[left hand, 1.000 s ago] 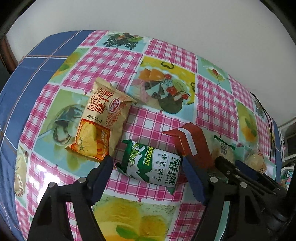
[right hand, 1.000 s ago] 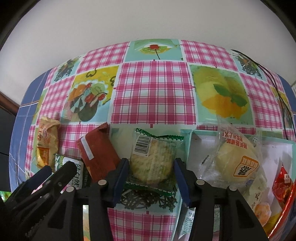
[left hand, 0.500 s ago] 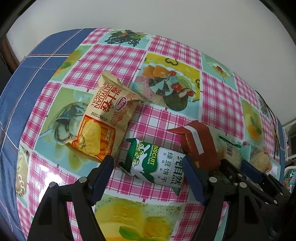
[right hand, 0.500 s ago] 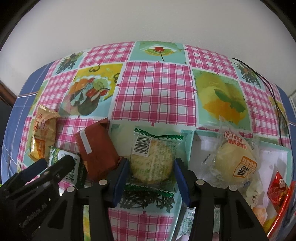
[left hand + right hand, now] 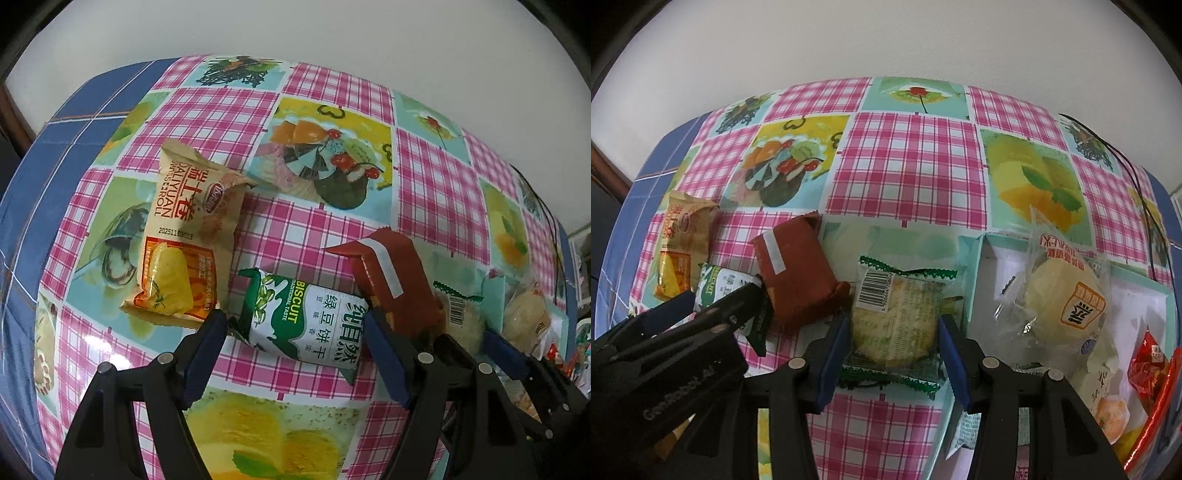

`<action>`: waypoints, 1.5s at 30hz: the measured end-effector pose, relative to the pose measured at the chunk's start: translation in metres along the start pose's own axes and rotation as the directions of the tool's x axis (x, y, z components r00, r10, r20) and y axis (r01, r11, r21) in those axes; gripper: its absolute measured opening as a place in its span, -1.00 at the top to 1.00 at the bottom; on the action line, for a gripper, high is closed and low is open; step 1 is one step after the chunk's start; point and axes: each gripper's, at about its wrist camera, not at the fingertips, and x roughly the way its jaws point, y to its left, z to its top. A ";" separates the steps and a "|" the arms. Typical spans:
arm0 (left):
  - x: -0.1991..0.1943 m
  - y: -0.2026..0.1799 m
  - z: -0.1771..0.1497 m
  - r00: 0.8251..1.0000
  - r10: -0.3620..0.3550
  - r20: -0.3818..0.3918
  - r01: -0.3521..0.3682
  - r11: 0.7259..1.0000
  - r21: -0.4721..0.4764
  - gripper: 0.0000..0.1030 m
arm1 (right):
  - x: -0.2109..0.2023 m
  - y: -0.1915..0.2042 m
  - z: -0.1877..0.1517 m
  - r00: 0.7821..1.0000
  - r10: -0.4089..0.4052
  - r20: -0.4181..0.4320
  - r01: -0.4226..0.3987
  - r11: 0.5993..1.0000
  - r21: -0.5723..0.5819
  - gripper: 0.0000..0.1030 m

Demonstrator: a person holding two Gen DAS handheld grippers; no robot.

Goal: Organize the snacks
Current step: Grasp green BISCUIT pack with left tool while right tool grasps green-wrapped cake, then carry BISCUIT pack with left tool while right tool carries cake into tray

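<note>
My left gripper (image 5: pixel 291 328) points down at the table, its pads touching both ends of a green and white biscuit packet (image 5: pixel 310 325) that lies flat. My right gripper (image 5: pixel 892 332) is shut on a round cookie in a clear, green-edged wrapper (image 5: pixel 894 317), which also rests on the cloth. A red-brown packet (image 5: pixel 395 280) lies between the two grippers. A yellow egg-roll packet (image 5: pixel 184 251) lies to the left of the biscuit packet. The left gripper's fingers (image 5: pixel 701 314) show at the lower left of the right wrist view.
A white box with a teal rim (image 5: pixel 975 273) stands right of the cookie. It holds a bun in a clear bag (image 5: pixel 1063 295), a red snack (image 5: pixel 1148 362) and other packets. A black cable (image 5: pixel 1137 184) runs along the far right. The checked tablecloth (image 5: pixel 908 166) meets a white wall behind.
Nothing on the table has moved. Both grippers keep the same packets between their fingers.
</note>
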 end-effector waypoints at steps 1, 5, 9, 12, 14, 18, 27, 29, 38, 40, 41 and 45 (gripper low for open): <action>0.000 -0.001 0.000 1.000 0.008 0.001 -0.008 1.000 0.004 -0.49 | 0.000 0.000 -0.001 1.000 -0.003 0.000 0.003 1.000 -0.002 -0.02; 0.002 0.001 0.000 0.998 0.055 0.008 -0.055 0.998 -0.009 -0.49 | -0.001 0.001 -0.005 1.000 -0.002 -0.001 0.002 1.000 -0.002 -0.02; 0.002 0.007 0.002 0.999 0.048 0.011 -0.048 0.998 -0.031 -0.32 | -0.001 0.003 -0.008 1.000 0.001 -0.004 -0.001 1.000 -0.008 -0.02; 0.002 0.006 0.002 0.999 0.047 0.011 -0.047 0.998 -0.031 -0.26 | -0.003 0.003 -0.012 1.000 0.008 -0.007 -0.008 1.000 0.002 -0.02; 0.001 0.008 0.000 0.999 0.044 0.011 -0.044 0.998 -0.036 -0.24 | -0.004 0.003 -0.014 1.000 0.012 -0.009 -0.012 1.000 0.008 -0.02; -0.001 0.009 -0.002 0.999 0.047 0.004 -0.047 0.998 -0.043 -0.22 | -0.007 0.001 -0.020 0.999 0.030 -0.009 -0.030 0.999 0.032 -0.01; -0.024 0.025 -0.023 0.999 0.045 0.004 -0.045 0.997 -0.059 -0.22 | -0.021 -0.008 -0.044 0.994 0.106 -0.008 -0.104 0.988 0.109 -0.01; -0.027 0.022 -0.024 0.999 0.048 0.006 -0.047 0.997 -0.058 -0.22 | -0.026 -0.009 -0.048 0.993 0.118 -0.004 -0.117 0.986 0.122 -0.01; -0.049 0.013 -0.039 0.998 0.050 0.025 -0.049 0.998 -0.043 -0.22 | -0.069 -0.021 -0.069 0.985 0.163 0.062 -0.171 0.971 0.165 -0.01; -0.054 0.010 -0.043 0.998 0.054 0.031 -0.053 0.998 -0.038 -0.22 | -0.079 -0.023 -0.073 0.982 0.168 0.082 -0.180 0.969 0.167 -0.01; -0.056 0.008 -0.045 0.998 0.059 0.035 -0.058 0.998 -0.035 -0.22 | -0.083 -0.025 -0.075 0.979 0.181 0.090 -0.195 0.966 0.172 -0.01; -0.064 0.002 -0.051 0.996 0.076 0.049 -0.074 0.997 -0.026 -0.22 | -0.101 -0.031 -0.084 0.967 0.222 0.126 -0.243 0.951 0.189 -0.01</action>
